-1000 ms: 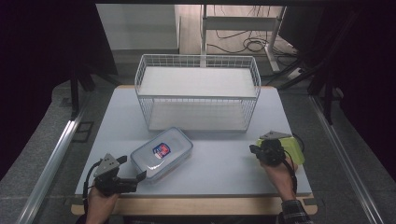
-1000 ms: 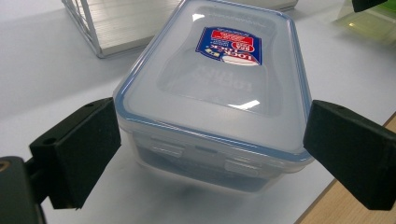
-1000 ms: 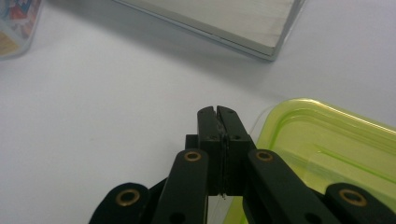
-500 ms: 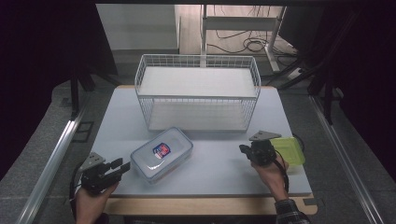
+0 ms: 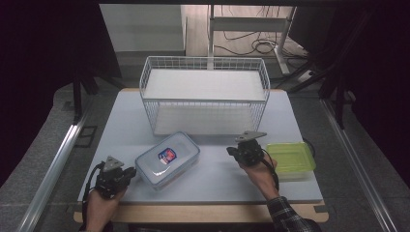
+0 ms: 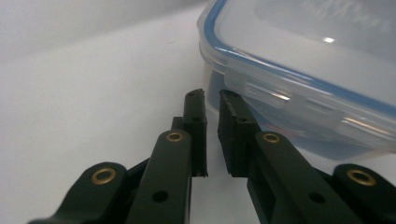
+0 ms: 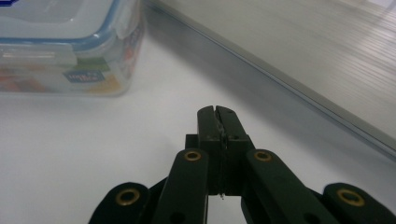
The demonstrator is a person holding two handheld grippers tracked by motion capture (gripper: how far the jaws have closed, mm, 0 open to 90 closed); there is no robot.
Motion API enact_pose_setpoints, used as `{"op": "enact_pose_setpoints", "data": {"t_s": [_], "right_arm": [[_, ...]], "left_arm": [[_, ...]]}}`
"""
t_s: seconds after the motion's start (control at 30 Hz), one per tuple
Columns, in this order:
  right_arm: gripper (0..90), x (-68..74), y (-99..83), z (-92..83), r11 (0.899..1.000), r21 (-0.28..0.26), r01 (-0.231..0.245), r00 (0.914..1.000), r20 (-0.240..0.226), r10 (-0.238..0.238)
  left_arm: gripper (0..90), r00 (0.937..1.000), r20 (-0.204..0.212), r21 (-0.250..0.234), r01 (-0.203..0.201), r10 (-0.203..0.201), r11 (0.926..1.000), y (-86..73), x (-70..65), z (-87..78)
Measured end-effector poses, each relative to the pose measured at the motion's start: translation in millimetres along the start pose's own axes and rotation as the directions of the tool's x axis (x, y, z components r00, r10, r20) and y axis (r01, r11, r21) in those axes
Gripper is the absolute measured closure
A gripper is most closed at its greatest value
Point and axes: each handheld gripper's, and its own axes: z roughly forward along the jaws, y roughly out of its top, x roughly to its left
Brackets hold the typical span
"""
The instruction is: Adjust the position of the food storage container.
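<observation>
A clear food container with a blue-rimmed lid (image 5: 168, 158) lies at the front middle of the white table (image 5: 217, 176). My left gripper (image 5: 130, 173) rests on the table just left of it, pointing at its near corner. In the left gripper view its jaws (image 6: 212, 95) have just been closing; a narrow slit remains and nothing is between them, with the container (image 6: 303, 70) close ahead. My right gripper (image 5: 232, 151) is shut and empty, pointing left. Its tips (image 7: 218, 112) hover over bare table, with the container (image 7: 65, 46) farther off.
A white wire basket (image 5: 203, 92) stands at the back middle; its base edge (image 7: 303, 70) runs past the right gripper. A green-lidded container (image 5: 290, 159) sits right of the right hand. The table's wooden front edge (image 5: 203, 212) is near both forearms.
The left gripper's wide-open jaws have closed beside the clear container's corner. The right gripper has moved left, away from the green-lidded container, still shut.
</observation>
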Motion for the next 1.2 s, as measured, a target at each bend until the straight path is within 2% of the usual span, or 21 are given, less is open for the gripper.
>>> {"op": "enact_pose_setpoints", "data": {"t_s": [0.07, 0.17, 0.27, 0.43, 0.5, 0.67, 0.73, 0.87, 0.97, 1.17, 1.2], "right_arm": [[88.8, 3.0, 7.3, 11.0, 1.0, 0.003, 0.001, 0.9996, -0.028, -0.001], [87.7, 4.5, 11.2, 16.8, 1.0, 0.004, 0.003, 0.9994, -0.036, -0.003], [86.9, 7.4, 17.9, 27.5, 1.0, -0.001, 0.024, 0.9988, -0.043, -0.024], [87.1, 7.6, 24.3, 43.4, 1.0, 0.005, 0.016, 0.9977, -0.066, -0.016], [87.0, 7.5, 28.1, 52.4, 1.0, 0.014, 0.026, 0.9975, -0.065, -0.025], [88.2, 6.8, 30.2, 57.5, 0.998, 0.043, 0.052, 0.997, -0.06, -0.049], [88.7, 6.1, 26.9, 56.9, 0.997, 0.06, 0.052, 0.9972, -0.057, -0.048], [89.0, 7.3, 18.4, 48.3, 0.997, 0.066, 0.026, 0.9987, -0.045, -0.023], [88.9, 9.5, 8.1, 33.0, 0.997, 0.082, 0.006, 0.9993, -0.036, -0.003], [88.9, 9.7, -4.9, 14.5, 0.995, 0.098, -0.011, 0.9999, -0.008, 0.011], [88.9, 9.1, -9.7, 7.8, 0.994, 0.105, -0.023, 0.9997, 0.003, 0.022]], "left_arm": [[82.2, 1.0, 0.007, 0.002, -0.001, 0.001, 1.0, 2.3, 1.2, 3.6], [82.1, 0.9999, 0.015, -0.002, -0.002, 0.002, 1.0, 7.7, 2.1, 9.8], [82.1, 0.9997, 0.024, 0.0, -0.01, 0.01, 0.9999, 14.1, 1.0, 18.0], [82.3, 0.999, 0.038, -0.011, -0.023, 0.024, 0.9997, 24.2, -2.0, 29.7], [82.3, 0.9987, 0.042, -0.014, -0.03, 0.031, 0.9994, 28.6, -2.9, 34.4], [82.9, 0.9975, 0.06, -0.022, -0.035, 0.036, 0.9991, 38.8, -3.6, 45.9], [83.6, 0.9963, 0.079, -0.02, -0.032, 0.034, 0.9993, 43.0, -3.7, 50.7], [85.8, 0.9935, 0.098, -0.018, -0.057, 0.058, 0.9982, 52.1, -5.4, 60.1], [87.1, 0.9909, 0.121, -0.016, -0.059, 0.06, 0.9981, 57.5, -8.4, 66.6], [88.3, 0.9836, 0.152, -0.006, -0.097, 0.097, 0.9953, 69.5, -21.8, 79.3], [88.3, 0.9809, 0.162, -0.006, -0.108, 0.107, 0.9942, 72.9, -27.1, 83.1]]}}
